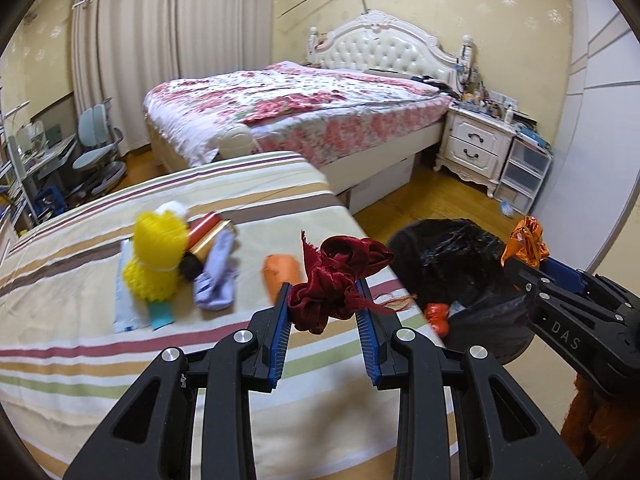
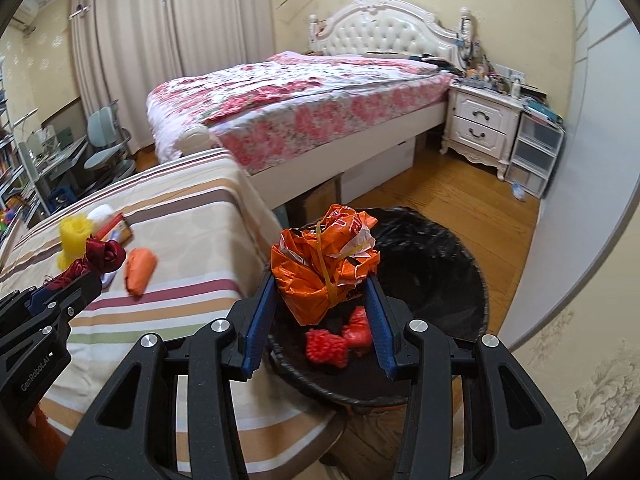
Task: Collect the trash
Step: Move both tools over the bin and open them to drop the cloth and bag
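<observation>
The orange wrapper (image 2: 326, 266), a crumpled ball of foil-like packaging tied with a yellow band, is hanging directly over the open mouth of the bin (image 2: 460, 264), which is lined with a black bag and standing on the wood floor just beside the striped table (image 2: 168, 216). It is being held there, I judge, so that it will fall straight in when let go; two red scraps (image 2: 340, 340) are already lying in the bottom of the bin. The right gripper (image 2: 322, 280) is pinching the wrapper between its blue pads, its jaws a fair way apart because the ball is bulky.

The left gripper (image 1: 324, 292) is clamping a crumpled dark red cloth (image 1: 340, 276) with frayed threads, lifted clear of the tablecloth and near the table's edge closest to the bin. Its jaws are also partly closed around the bundle. That position suggests the cloth is waiting its turn behind the wrapper.

Further out on the table, more things are lying uncollected: an orange packet (image 1: 280, 274) just beyond the cloth, then a pale purple sock (image 1: 218, 276), a yellow mesh sponge (image 1: 156, 256), a red and gold box (image 1: 208, 232) and a white packet (image 1: 128, 304) under the sponge. Whether all of these count as rubbish I cannot tell.
</observation>
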`<state>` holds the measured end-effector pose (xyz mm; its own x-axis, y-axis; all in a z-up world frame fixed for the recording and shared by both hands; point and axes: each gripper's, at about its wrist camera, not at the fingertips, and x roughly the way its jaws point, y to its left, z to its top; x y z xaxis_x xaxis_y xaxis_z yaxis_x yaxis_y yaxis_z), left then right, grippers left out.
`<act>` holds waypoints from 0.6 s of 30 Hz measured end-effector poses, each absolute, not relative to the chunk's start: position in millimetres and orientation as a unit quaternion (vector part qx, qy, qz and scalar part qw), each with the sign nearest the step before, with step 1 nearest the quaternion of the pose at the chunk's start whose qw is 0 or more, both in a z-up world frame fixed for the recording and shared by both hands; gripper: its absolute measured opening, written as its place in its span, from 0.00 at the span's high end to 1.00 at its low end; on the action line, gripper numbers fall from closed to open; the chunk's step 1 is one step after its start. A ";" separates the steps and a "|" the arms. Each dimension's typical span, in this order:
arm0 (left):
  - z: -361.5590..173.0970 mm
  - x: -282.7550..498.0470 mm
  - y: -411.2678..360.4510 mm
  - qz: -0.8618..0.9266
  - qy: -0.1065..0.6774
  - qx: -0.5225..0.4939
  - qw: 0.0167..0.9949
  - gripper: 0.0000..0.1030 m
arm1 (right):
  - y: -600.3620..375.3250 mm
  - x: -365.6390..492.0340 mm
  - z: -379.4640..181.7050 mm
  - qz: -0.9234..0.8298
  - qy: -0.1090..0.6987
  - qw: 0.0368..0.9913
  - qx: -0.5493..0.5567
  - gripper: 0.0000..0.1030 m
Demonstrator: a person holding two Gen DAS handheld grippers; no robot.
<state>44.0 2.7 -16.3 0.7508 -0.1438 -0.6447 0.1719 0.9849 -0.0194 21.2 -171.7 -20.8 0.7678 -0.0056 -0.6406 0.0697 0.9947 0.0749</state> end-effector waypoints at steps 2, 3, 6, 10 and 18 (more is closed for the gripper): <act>-17.5 50.8 -8.5 -0.092 0.344 0.025 0.934 0.69 | -178.9 22.9 -21.9 -0.027 0.340 0.939 0.050 0.58; -17.9 53.9 -14.2 -0.095 0.344 0.028 0.934 0.69 | -182.3 24.2 -22.6 -0.030 0.340 0.939 0.052 0.58; -18.8 59.6 -30.3 -0.106 0.343 0.036 0.933 0.69 | -192.5 26.7 -23.9 -0.037 0.340 0.938 0.057 0.58; -20.8 70.3 -48.4 -0.113 0.347 0.042 0.930 0.69 | -204.5 31.8 -26.4 -0.044 0.339 0.937 0.068 0.58; -26.3 89.6 -73.4 -0.120 0.347 0.060 0.928 0.69 | -219.6 43.5 -32.4 -0.055 0.346 0.933 0.080 0.58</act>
<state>89.6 -73.4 -26.3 0.7303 -0.1817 -0.6586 0.2654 0.9637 0.0284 43.5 -219.6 -32.4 0.7544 -0.0480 -0.6547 0.1591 0.9809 0.1115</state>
